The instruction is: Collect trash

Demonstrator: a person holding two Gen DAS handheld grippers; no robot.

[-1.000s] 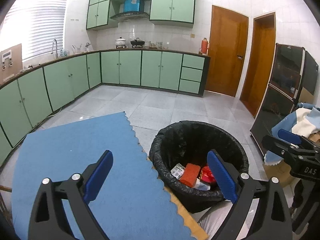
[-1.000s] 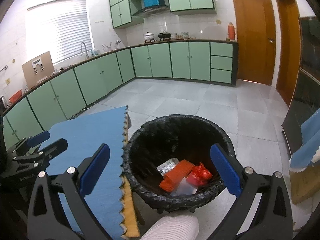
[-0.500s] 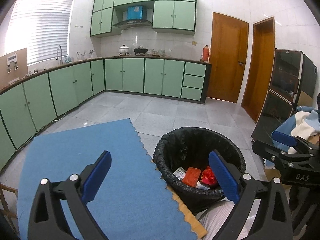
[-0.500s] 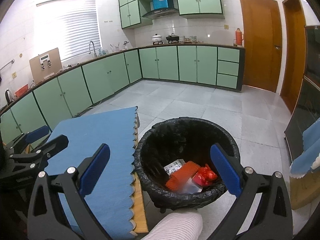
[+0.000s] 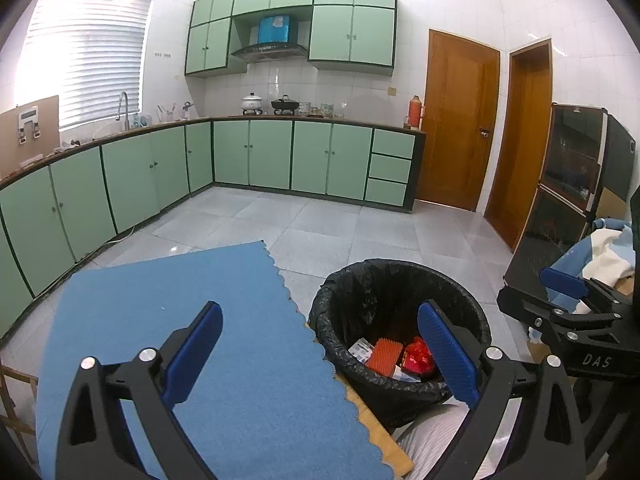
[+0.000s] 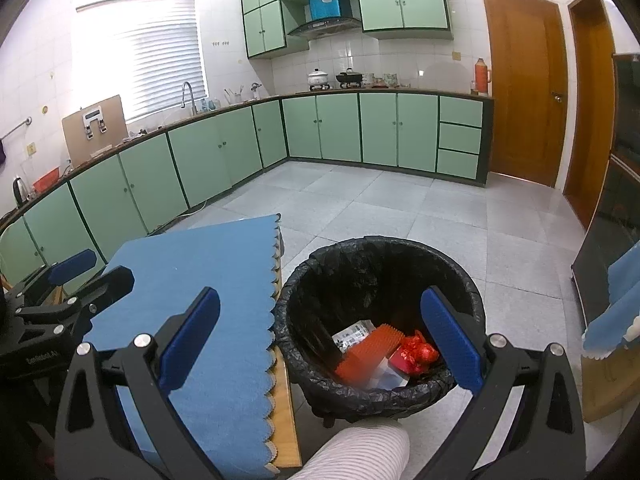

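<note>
A black-lined trash bin [image 5: 376, 292] stands on the floor right of the table; it also shows in the right wrist view [image 6: 320, 280]. Inside lie an orange ridged piece [image 6: 370, 350], a red crumpled wrapper [image 6: 418, 354] and a white printed packet [image 6: 352, 332]. My left gripper [image 5: 320, 352] is open and empty above the blue cloth's right edge. My right gripper [image 6: 320, 340] is open and empty above the bin's near rim. Each gripper shows in the other's view: the right one [image 5: 568, 300], the left one [image 6: 76, 276].
A blue scalloped cloth [image 5: 180, 320] covers the wooden table [image 6: 286, 408]. Green cabinets [image 5: 272, 156] line the left and far walls. A dark glass cabinet [image 5: 572, 184] and a box with cloths [image 5: 608, 248] stand at right. My striped sleeve [image 6: 360, 452] is below the bin.
Both grippers have risen and tilted up a little, so the bin and cloth sit lower in view. Both stay open and empty. The trash in the bin has not moved.
</note>
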